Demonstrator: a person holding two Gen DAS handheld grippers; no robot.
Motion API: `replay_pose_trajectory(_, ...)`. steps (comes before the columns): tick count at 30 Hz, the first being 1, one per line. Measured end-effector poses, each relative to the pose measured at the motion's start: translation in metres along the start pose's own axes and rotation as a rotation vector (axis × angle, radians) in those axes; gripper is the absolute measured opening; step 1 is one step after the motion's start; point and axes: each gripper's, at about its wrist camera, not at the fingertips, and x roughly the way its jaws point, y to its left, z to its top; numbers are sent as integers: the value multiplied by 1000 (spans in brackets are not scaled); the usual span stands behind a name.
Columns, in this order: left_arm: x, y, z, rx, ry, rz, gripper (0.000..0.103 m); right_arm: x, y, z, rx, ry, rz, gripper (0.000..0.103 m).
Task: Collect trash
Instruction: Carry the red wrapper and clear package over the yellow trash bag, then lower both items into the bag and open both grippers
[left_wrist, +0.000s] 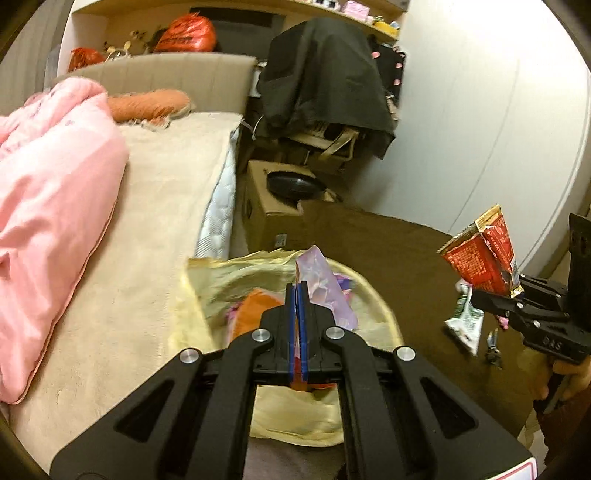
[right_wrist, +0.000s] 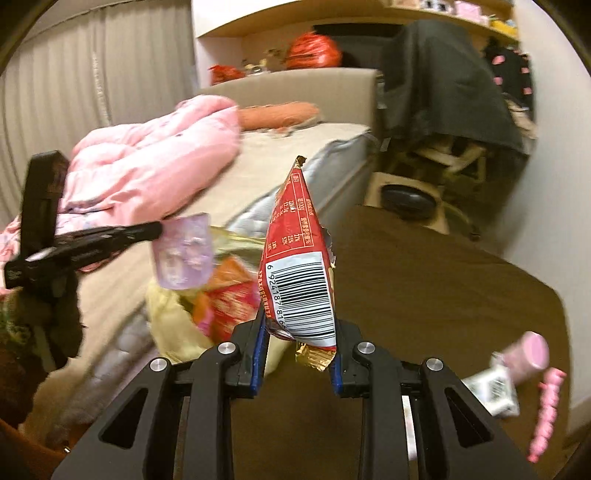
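My left gripper (left_wrist: 297, 291) is shut on a purple wrapper (left_wrist: 325, 284) and holds it above a pale yellow trash bag (left_wrist: 207, 280) that has orange and pink wrappers inside. In the right wrist view the left gripper (right_wrist: 155, 230) shows at the left with the purple wrapper (right_wrist: 183, 251) hanging over the bag (right_wrist: 173, 317). My right gripper (right_wrist: 298, 328) is shut on a red snack packet (right_wrist: 299, 258) with a barcode, held upright above the brown table (right_wrist: 443, 295). That packet (left_wrist: 484, 254) also shows in the left wrist view, right of the bag.
A white-green wrapper (left_wrist: 465, 325) and small dark bits lie on the brown table (left_wrist: 388, 251). A pink tube (right_wrist: 524, 354), a white packet (right_wrist: 491, 387) and a pink spiral (right_wrist: 546, 413) lie at the right. The bed (left_wrist: 155, 221) with a pink duvet is left; a cardboard box (left_wrist: 269, 206) stands behind.
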Motion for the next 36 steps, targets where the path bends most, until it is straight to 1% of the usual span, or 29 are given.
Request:
replay_pose_trajectory(4,28,27,-5,-29,55,13,2,42,21,6,0,63,76,26)
replay_pose_trajectory(6,43,40,-10,-43,99,6,2,64,29,8,8,99,125,26)
replay_pose_trajectory(9,59,50,-22,-56,156,-6,2,98,39,7,12,158,170,26)
replay_pose_trajectory(12,65,57,-29,-62,186,-14,2,134,47,2,0,229,171,26)
replay_pose_trajectory(14,67,64,-32,-67,201,-18,2,151,50,-3,-11,262,164,26)
replay_pose_trajectory(16,70,69,-34,-66,211,-26,2,168,54,-8,-34,290,137,26)
replay_pose_trajectory(18,74,72,-36,-71,218,-28,2,179,52,-13,-30,309,130,26)
replay_pose_trajectory(20,76,74,-38,-78,227,-39,2,185,48,-15,-12,329,140,26)
replay_pose_trajectory(22,77,72,-38,-74,231,-43,2,182,45,-14,-8,313,136,26)
replay_pose_trajectory(25,77,71,-35,-78,225,-49,3,174,46,-12,-37,290,102,29)
replay_pose_trajectory(26,75,71,-35,-78,221,-52,8,171,46,-12,-47,280,87,35)
replay_pose_trajectory(27,74,71,-34,-79,215,-52,17,167,45,-12,-52,271,81,38)
replay_pose_trajectory(28,73,71,-33,-81,207,-55,21,164,45,-12,-53,263,80,41)
replay_pose_trajectory(29,71,71,-32,-83,198,-59,28,160,44,-12,-50,257,79,43)
replay_pose_trajectory(30,68,69,-31,-83,188,-60,31,158,43,-12,-48,250,74,46)
replay_pose_trajectory(31,66,69,-29,-83,181,-56,35,154,43,-12,-47,241,70,48)
replay_pose_trajectory(34,55,67,-24,-86,149,-33,36,140,43,-11,-47,212,55,49)
replay_pose_trajectory(36,47,68,-19,-104,117,-24,39,129,43,-10,-49,191,44,49)
